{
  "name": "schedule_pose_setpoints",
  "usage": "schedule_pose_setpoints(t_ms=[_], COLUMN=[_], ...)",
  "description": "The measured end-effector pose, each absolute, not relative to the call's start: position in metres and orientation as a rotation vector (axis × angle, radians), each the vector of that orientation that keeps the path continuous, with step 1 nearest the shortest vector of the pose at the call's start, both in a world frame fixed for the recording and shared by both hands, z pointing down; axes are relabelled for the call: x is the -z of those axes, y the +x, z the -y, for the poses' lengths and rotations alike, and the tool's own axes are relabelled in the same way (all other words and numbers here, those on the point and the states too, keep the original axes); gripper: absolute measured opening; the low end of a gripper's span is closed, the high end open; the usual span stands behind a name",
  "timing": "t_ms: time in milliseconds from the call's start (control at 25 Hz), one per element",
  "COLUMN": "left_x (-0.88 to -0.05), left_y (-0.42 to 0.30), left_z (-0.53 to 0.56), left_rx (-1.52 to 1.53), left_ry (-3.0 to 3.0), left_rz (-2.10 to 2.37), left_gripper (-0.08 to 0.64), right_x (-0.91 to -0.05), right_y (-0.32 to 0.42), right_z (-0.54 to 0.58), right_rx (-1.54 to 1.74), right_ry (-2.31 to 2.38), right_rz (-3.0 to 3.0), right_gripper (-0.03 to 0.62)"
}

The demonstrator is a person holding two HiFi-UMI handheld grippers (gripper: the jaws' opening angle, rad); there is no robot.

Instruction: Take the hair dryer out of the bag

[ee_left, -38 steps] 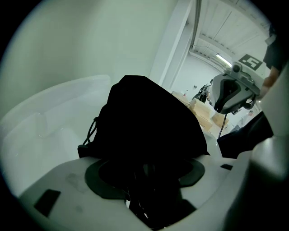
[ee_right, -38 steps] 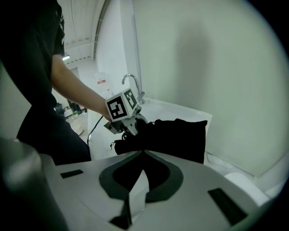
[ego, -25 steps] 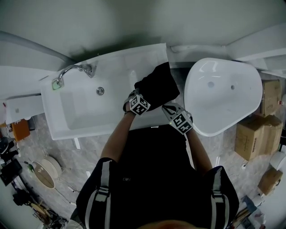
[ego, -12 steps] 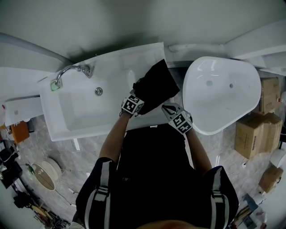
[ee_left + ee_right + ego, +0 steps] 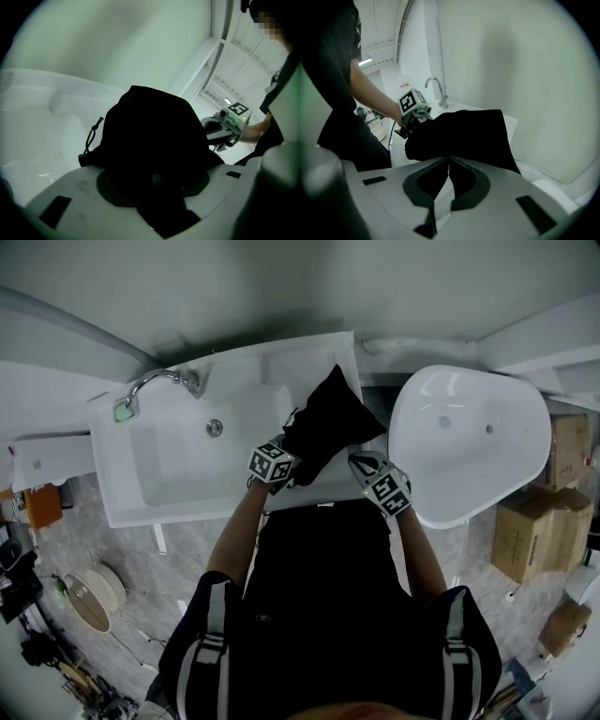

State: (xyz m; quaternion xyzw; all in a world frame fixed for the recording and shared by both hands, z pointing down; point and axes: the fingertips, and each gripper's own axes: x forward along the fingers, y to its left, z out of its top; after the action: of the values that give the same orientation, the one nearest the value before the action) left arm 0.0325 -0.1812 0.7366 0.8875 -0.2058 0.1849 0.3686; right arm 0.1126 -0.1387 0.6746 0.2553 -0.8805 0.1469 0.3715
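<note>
In the head view the black bag [image 5: 326, 423] is held up over the right end of the sink [image 5: 169, 474], on the side away from its faucet [image 5: 155, 385]. The left gripper [image 5: 291, 452] is at the bag's sink-side lower edge and the right gripper [image 5: 362, 463] at the lower corner away from the sink. In the left gripper view the jaws have just been closing and grasp a thick, bulging part of the bag, while its drawstring cord [image 5: 91, 136] dangles toward the sink bowl. In the right gripper view the jaws are clenched tight, pinching what looks like a thin fold at the bag's edge. The hair dryer does not show (presumably it is the bulk inside). I judge the cloth soft, limp and a little slippery, and the dryer rigid and weightier. It seems best to pin the cloth low, loosen the corded mouth, and take the dryer by its handle.
</note>
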Motion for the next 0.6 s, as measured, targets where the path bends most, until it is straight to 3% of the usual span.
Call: schedule_pose_setpoints(t_ms=[600], left_x=[-0.679], left_y=[-0.017], left_z=[0.156], left_rx=[-0.378], left_ry=[2.363], left_rz=[0.612], left_gripper=[0.198], right_x=[-0.659], right_y=[0.094], right_z=[0.149], right_rx=[-0.356], right_ry=[0.736], right_rz=[2.316], right_gripper=[0.06])
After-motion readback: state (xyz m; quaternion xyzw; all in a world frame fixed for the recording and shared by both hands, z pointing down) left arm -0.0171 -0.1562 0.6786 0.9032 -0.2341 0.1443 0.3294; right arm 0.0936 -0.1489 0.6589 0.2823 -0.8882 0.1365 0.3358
